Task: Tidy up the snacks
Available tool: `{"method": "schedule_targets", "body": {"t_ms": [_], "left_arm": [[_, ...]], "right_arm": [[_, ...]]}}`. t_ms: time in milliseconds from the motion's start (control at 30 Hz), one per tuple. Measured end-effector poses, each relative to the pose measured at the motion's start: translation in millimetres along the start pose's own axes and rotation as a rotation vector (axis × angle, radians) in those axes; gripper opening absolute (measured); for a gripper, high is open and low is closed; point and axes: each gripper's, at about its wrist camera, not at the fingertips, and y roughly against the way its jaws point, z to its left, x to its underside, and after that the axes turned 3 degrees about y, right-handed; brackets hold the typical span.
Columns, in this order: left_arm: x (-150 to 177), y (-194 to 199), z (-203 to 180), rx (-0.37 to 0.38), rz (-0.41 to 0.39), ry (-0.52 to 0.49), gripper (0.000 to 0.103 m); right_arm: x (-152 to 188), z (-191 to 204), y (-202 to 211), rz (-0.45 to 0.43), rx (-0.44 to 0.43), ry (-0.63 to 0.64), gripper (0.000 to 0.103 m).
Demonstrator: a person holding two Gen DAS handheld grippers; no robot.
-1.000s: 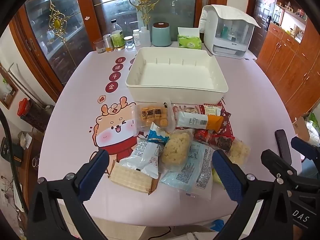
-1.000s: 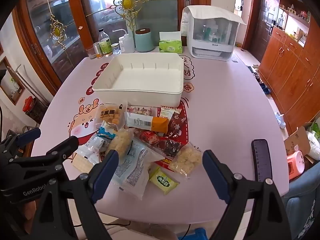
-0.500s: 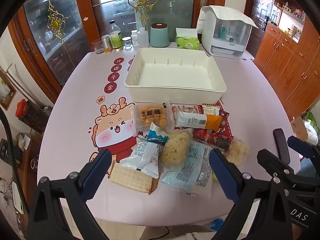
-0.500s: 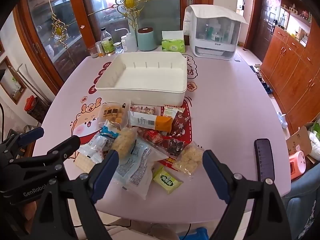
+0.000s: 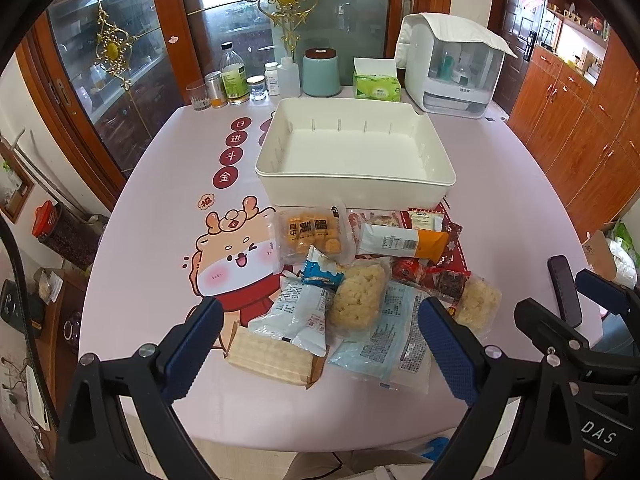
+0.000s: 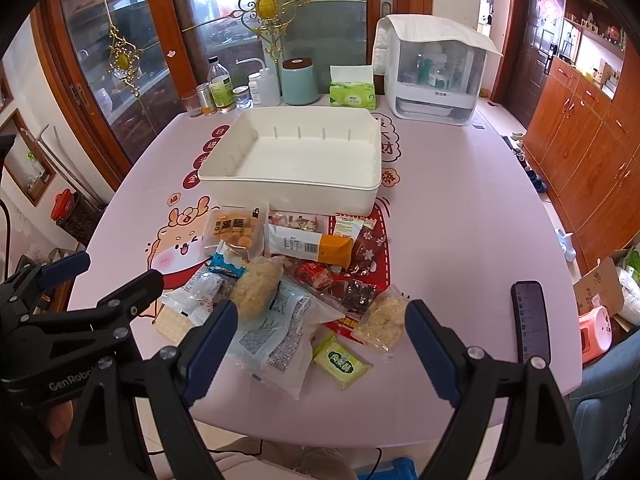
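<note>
A heap of packaged snacks (image 5: 360, 280) lies on the pink table, just in front of an empty white bin (image 5: 352, 160). It includes a yolk-pastry pack (image 5: 312, 234), an orange-ended bar (image 6: 310, 245), a rice puff cake (image 5: 358, 300), a wafer pack (image 5: 274, 356) and a small green pack (image 6: 342, 362). My left gripper (image 5: 320, 348) hovers open above the near side of the heap. My right gripper (image 6: 320, 344) also stands open over the heap's near right part. Nothing is between either pair of fingers.
A black phone (image 6: 532, 320) lies near the table's right edge. Bottles, jars, a teal canister (image 5: 321, 72), a tissue box (image 5: 377, 86) and a white appliance (image 5: 454, 64) line the far edge. Wooden cabinets stand to the right.
Both grippers have eased slightly forward toward the snack heap, staying open. The snacks and bin have not moved.
</note>
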Motion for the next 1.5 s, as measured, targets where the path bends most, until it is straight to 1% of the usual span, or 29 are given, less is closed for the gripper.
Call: {"method": "schedule_targets", "body": {"t_ms": [167,300,467,700,967,1200,1367,1500], "left_arm": [[-2,-1,2,0.0,0.005,0.003,0.097],[-2,2,11,0.005,0.001,0.004,0.097],[-2,2,11,0.005,0.001,0.004,0.097],[-2,5,17,-0.005,-0.016,-0.001,0.097],[-5,8,19,0.004,-0.038,-0.012,0.098],[-14,7,40,0.037,-0.042,0.01,0.098],[-18,3,59,0.012,-0.056,-0.006,0.098],[-16,-4,76,0.009,-0.059,-0.016,0.098]], "right_arm": [[0,4,1,-0.002,-0.001,0.003,0.087],[-1,7,1,0.0,-0.004,0.004,0.087],[-1,7,1,0.001,-0.005,0.004,0.087],[-3,13,1,-0.004,-0.006,0.006,0.087],[-7,18,4,-0.018,-0.012,0.01,0.087],[-11,14,2,-0.027,-0.023,0.004,0.086],[-17,10,1,-0.05,0.003,0.008,0.086],[-20,9,-5,-0.04,-0.02,0.012,0.085]]}}
